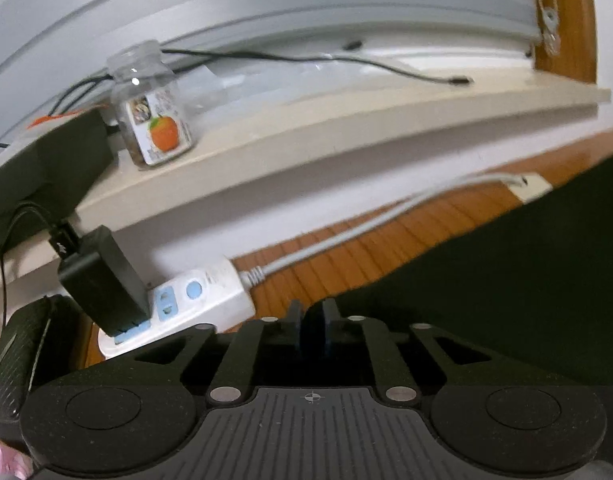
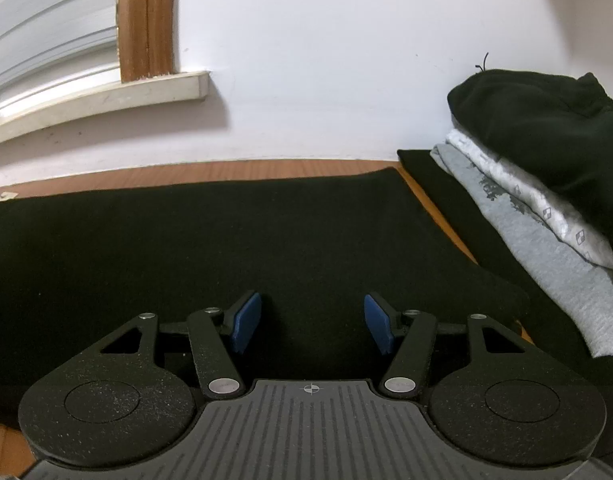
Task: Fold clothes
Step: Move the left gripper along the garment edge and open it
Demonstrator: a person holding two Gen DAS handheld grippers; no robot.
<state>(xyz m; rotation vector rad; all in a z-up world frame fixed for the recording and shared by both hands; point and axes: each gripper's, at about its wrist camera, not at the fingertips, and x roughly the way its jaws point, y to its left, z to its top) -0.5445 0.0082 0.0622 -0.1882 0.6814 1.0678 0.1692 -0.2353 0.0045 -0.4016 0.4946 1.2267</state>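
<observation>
Now: dark garment (image 2: 226, 240) — soft, limp, best pinched at an edge; right fingers (image 2: 312, 322) spread above it, empty; left fingers (image 1: 312, 322) closed, apparently empty.

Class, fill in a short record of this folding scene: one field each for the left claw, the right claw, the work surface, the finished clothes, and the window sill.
left claw: shut, nothing visibly gripped
right claw: open, above the black cloth
work surface: black cloth spread flat on a wooden floor
finished clothes: stack at right; black on top, white patterned, then grey
window sill: small jar and cables
floor by sill: white power strip with black adapter plugged in
</observation>
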